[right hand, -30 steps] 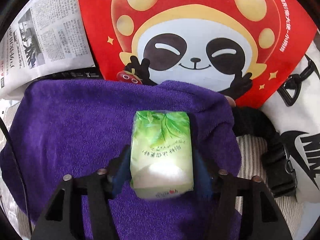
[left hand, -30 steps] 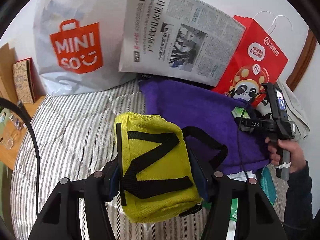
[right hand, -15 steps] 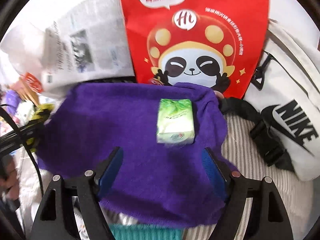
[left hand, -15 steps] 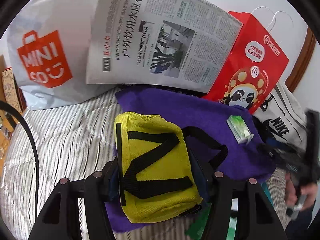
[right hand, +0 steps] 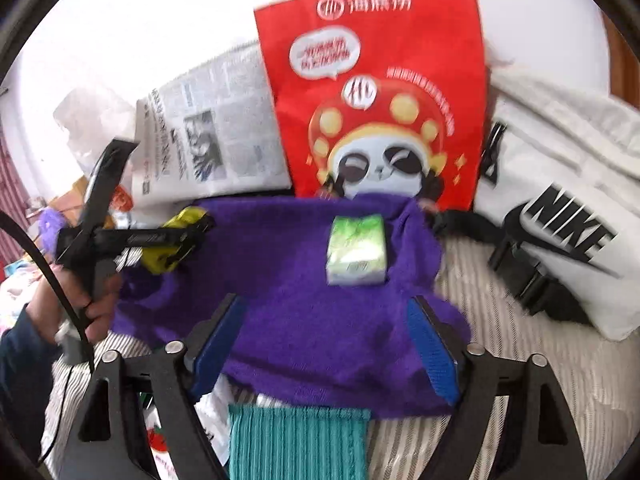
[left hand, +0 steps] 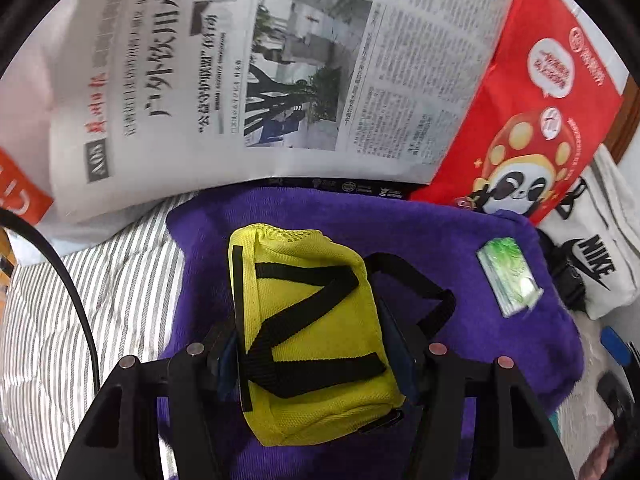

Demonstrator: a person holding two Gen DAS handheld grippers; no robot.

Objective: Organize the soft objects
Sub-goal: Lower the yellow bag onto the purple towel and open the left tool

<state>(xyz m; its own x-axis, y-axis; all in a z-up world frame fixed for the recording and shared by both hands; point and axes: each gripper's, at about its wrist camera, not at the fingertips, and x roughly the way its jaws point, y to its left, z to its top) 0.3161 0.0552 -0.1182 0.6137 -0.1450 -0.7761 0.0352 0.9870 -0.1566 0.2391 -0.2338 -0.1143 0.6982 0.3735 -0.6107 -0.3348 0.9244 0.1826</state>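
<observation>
My left gripper [left hand: 312, 356] is shut on a yellow pouch with black straps [left hand: 312, 328] and holds it over the left part of a purple towel [left hand: 460, 248]. In the right wrist view the left gripper [right hand: 192, 236] and the pouch [right hand: 172, 240] show at the towel's left edge. A green tissue pack [right hand: 357, 250] lies on the purple towel [right hand: 288, 288], also seen in the left wrist view [left hand: 509, 276]. My right gripper [right hand: 326, 344] is open and empty, drawn back over the towel's near edge.
A newspaper [left hand: 260, 80], a red panda bag [right hand: 380, 92] and a white Nike bag [right hand: 568, 216] stand behind the towel on the striped bedding [left hand: 100, 300]. A teal ribbed cloth [right hand: 298, 444] lies under my right gripper. An orange-and-white bag edge [left hand: 16, 192] shows far left.
My right gripper opened, left the tissue pack on the towel and pulled back. My left gripper carried the yellow pouch forward and right, over the towel.
</observation>
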